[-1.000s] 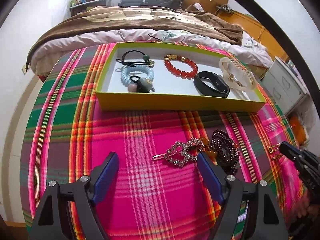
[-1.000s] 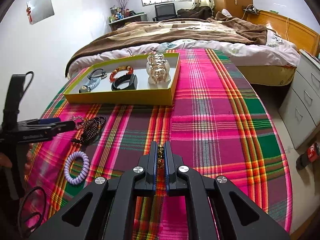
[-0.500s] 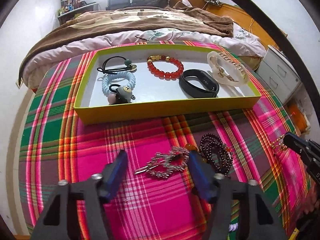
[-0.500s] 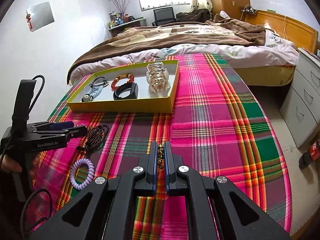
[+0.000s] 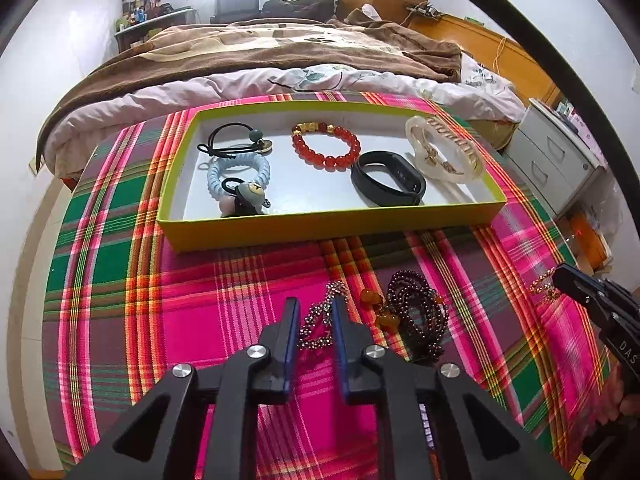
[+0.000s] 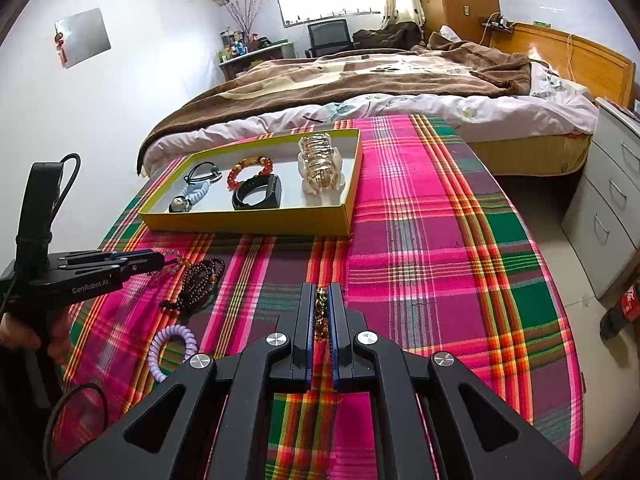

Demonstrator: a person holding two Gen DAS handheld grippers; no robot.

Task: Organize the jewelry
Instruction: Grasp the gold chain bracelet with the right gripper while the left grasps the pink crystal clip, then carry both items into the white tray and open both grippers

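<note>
A yellow tray (image 5: 328, 224) on the plaid cloth holds hair ties, a red bead bracelet (image 5: 326, 146), a black band (image 5: 386, 178) and a clear hair claw (image 5: 442, 148). My left gripper (image 5: 314, 306) has closed on a rhinestone hair clip (image 5: 320, 322) lying on the cloth in front of the tray. A dark bead necklace (image 5: 416, 316) lies just right of it. My right gripper (image 6: 320, 294) is shut on a gold chain (image 6: 320, 312), held above the cloth; it also shows in the left wrist view (image 5: 560, 280).
A purple coil hair tie (image 6: 172, 344) and a black loop (image 6: 76, 412) lie on the cloth at the near left. A bed (image 6: 360, 80) stands behind the table, and white drawers (image 6: 608, 208) at the right.
My left gripper's fingers have closed from wide open onto the rhinestone clip. The right gripper has held the gold chain and shifted only slightly.
</note>
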